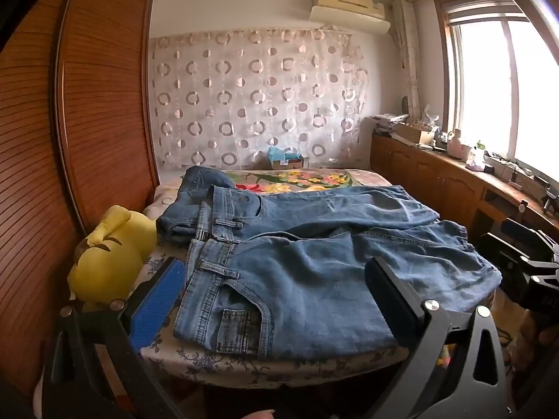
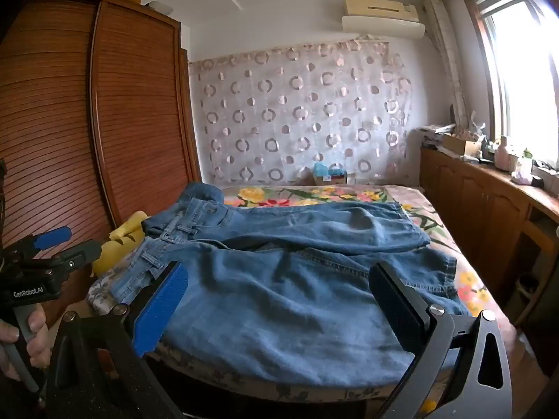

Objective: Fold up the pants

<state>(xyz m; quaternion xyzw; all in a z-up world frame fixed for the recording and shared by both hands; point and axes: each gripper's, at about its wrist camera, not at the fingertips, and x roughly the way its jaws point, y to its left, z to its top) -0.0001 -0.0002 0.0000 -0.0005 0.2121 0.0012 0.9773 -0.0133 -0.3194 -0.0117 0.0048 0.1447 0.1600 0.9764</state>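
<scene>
At the far left a tall wooden wardrobe (image 1: pixel 101 104) with slatted doors runs along the side of the bed (image 1: pixel 244 366), and a yellow plush toy (image 1: pixel 111 255) sits at the bed's near left corner, just beside the waistband of the jeans (image 1: pixel 297 279). My left gripper (image 1: pixel 276 300) hangs over that near edge with its fingers spread wide and nothing between them, the blue pad (image 1: pixel 159 300) beside the waistband and the black pad over the thigh. The jeans lie spread on the floral bedcover, waist to the left and legs running right, the two legs lying apart. My right gripper (image 2: pixel 279 307) hovers above the near leg, likewise released and empty. Against the right wall a low wooden cabinet (image 2: pixel 489 216) stands under the bright window (image 2: pixel 517 70).
</scene>
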